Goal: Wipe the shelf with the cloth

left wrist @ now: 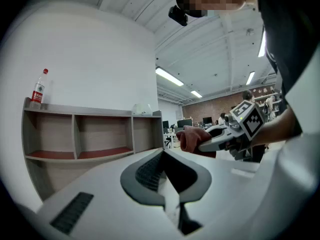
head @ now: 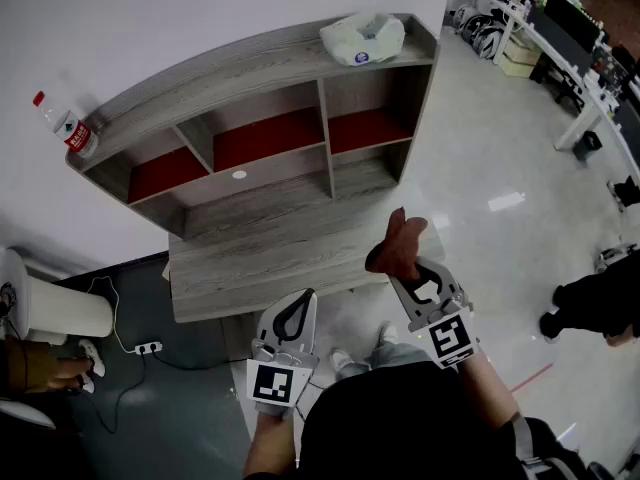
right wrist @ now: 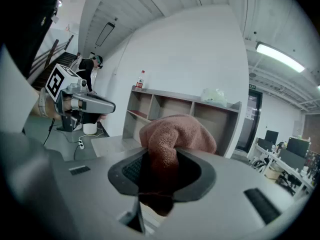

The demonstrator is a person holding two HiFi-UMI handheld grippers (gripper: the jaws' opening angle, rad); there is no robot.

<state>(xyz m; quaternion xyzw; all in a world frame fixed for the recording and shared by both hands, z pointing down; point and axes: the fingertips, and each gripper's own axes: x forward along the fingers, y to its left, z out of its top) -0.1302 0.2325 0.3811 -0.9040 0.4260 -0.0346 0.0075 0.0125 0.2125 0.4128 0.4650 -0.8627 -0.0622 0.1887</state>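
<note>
The grey wooden shelf (head: 270, 238) with red inner boards stands against the white wall; it also shows as the shelf (left wrist: 90, 134) and the shelf (right wrist: 175, 106) in the two gripper views. A reddish-brown cloth (head: 397, 246) is bunched in my right gripper (head: 408, 273), which is shut on it just off the front right edge of the shelf's lower board. From its own camera, the cloth (right wrist: 175, 134) bulges out of the right gripper (right wrist: 159, 160). My left gripper (head: 299, 300) hovers in front of the lower board, shut and holding nothing. The left gripper view shows the cloth (left wrist: 192, 138) to its right.
A water bottle (head: 65, 125) stands on the shelf top at the left end and a white plastic bag (head: 362, 38) at the right end. A white cylinder (head: 60, 310) and a power strip (head: 148, 348) are on the floor at left. A person (head: 598, 303) stands at right.
</note>
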